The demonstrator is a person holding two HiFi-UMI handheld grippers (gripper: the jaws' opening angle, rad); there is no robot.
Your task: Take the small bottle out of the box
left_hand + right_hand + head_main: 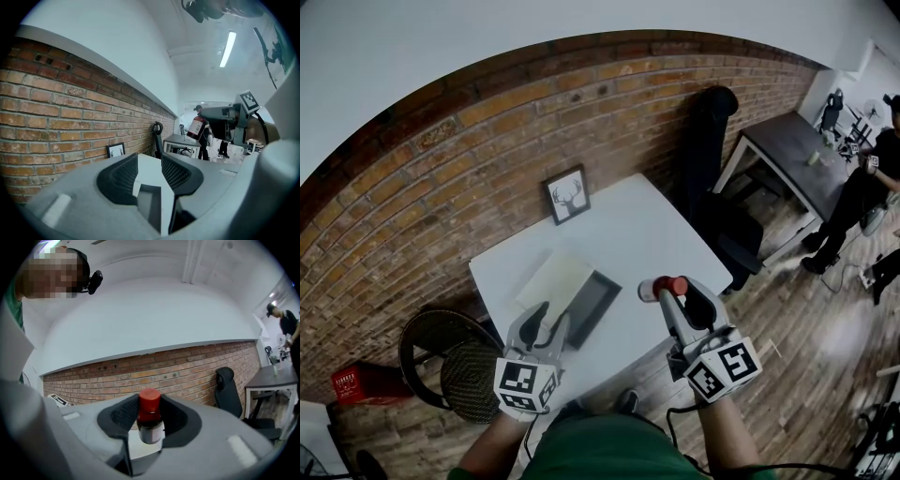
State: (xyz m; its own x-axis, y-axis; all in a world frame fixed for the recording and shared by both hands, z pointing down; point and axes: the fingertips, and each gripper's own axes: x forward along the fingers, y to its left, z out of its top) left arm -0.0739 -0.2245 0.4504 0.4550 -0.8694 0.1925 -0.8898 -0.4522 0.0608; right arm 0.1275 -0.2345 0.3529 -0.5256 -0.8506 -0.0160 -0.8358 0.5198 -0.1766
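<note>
Rough brick wall [187, 366] behind — right gripper [150, 411] clamps small red-capped bottle [150, 425].

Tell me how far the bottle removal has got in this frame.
Done: the small bottle is out of the box, which lies open on the white table. In hand: the right gripper clamps the bottle between its fingers, in the air above the table. Left: setting it down, if required; the left gripper is open and empty near the box.
</note>
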